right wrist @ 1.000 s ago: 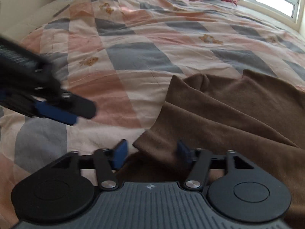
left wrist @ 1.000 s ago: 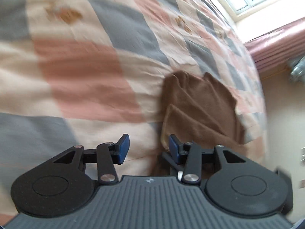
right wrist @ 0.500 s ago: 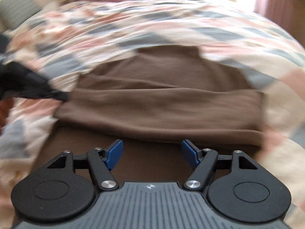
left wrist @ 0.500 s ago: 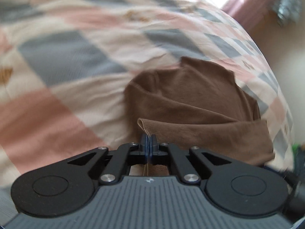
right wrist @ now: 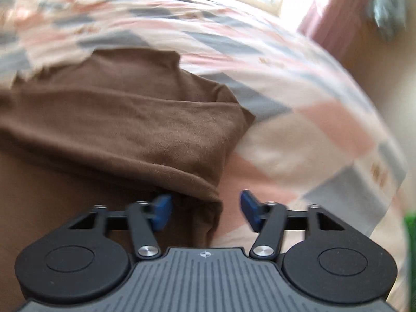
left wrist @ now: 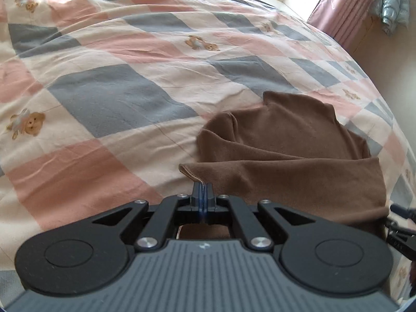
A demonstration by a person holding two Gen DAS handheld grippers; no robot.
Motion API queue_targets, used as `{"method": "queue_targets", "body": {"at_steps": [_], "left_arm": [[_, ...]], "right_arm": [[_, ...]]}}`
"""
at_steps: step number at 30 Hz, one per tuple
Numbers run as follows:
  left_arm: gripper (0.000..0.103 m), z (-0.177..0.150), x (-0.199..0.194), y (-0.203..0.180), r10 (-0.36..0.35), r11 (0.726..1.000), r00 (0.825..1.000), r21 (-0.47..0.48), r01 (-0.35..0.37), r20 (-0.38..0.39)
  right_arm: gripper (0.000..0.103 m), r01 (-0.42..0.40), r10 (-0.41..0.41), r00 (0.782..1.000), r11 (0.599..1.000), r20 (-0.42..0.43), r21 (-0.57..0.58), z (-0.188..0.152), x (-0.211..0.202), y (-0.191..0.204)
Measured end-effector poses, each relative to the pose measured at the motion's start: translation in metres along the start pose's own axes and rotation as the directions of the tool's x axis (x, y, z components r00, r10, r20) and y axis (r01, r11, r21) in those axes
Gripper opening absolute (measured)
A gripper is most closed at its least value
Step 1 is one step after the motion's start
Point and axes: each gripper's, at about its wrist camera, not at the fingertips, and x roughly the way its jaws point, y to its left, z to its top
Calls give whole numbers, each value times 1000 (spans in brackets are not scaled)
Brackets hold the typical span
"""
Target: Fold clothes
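Centrally: brown garment (left wrist: 286,153), partly folded, lying on a patchwork bedspread (left wrist: 109,98) of pink, grey and cream squares with teddy-bear prints. Left gripper (left wrist: 202,195) pinches its near hem; right gripper (right wrist: 205,208) spread at the folded corner. Pink curtain (left wrist: 343,7), bright window behind.

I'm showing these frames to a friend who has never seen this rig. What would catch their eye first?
Probably the brown garment, lying partly folded on the pink, grey and cream checked bedspread. Next, the left gripper, shut on the garment's near hem. In the blurred right wrist view, the right gripper is open at the garment's right edge.
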Motion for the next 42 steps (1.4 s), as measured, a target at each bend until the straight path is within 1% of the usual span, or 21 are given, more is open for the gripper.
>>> {"method": "queue_targets", "body": {"at_steps": [1,2,3,5,9,10,12,14,18,20,21,22,23,24,27,30,33,34,36,39,42], "left_arm": [[0,-1,-3,3,-6,1000,1000,-18,6,11],[0,-1,-5,6,-12,999,1000,-33,12,18],[0,-2,-5,8,-16,999,1000,-43,17,13],[0,-6,-3,10,-36,998,999,-58,35,-17],[0,-13,5,11,-56,997,997,-62,52,-61],[0,-14,8,14,-51,996,997,-73,46,-63],[0,-13,14,20,-33,994,997,-102,26,-71],[0,-11,14,24,-13,994,998,-107,7,-54],[0,-4,8,23,-38,993,999,-112,37,-9],[14,-6,13,28,-73,985,997,-161,66,-39],[35,-7,16,30,-93,978,994,-191,81,-58],[44,-8,20,33,-114,971,991,-221,94,-76],[46,-9,24,36,-132,963,987,-248,106,-90],[41,-9,30,38,-151,954,984,-274,120,-94],[1,-4,40,37,-218,931,974,-313,188,-65],[0,5,22,21,-218,956,974,-187,225,56],[1,7,7,9,-238,966,959,-67,250,157],[1,6,13,8,-207,975,969,-50,215,133],[6,1,40,7,-87,996,996,-7,87,8],[10,-10,49,14,-9,999,999,-32,8,-53],[26,-15,28,24,7,986,999,-164,-14,-44]], "right_arm": [[36,10,-9,1000,999,20,-39,0,-1,1],[22,9,-6,999,998,43,-65,-1,-2,1],[0,5,0,998,997,60,-77,-2,-4,0],[2,14,-12,999,998,33,-68,-6,2,-6],[2,-20,28,992,998,-122,61,-17,28,-25],[4,-44,55,991,995,-125,88,-14,27,-29],[29,-67,85,985,990,-151,122,-8,23,-37],[45,-65,86,984,989,-159,133,-2,15,-43],[46,-92,108,989,984,-104,155,7,-11,-50],[48,-120,131,990,978,-54,172,14,-17,-49],[51,-137,145,989,974,-30,178,17,-18,-48],[52,-149,154,988,973,-16,179,20,-16,-47],[55,-158,162,987,971,-8,177,24,-12,-44],[56,-167,170,985,970,-1,176,27,-8,-42],[56,-174,177,984,969,0,173,33,10,-35],[56,-160,169,985,970,-34,185,32,27,-31],[59,-146,158,987,967,-42,211,27,32,-32],[60,-141,154,987,965,-45,219,25,34,-32],[62,-131,147,988,963,-51,236,21,37,-33],[62,-120,136,990,960,-46,254,24,35,-32],[62,-125,125,992,964,16,234,33,21,-30]]}}
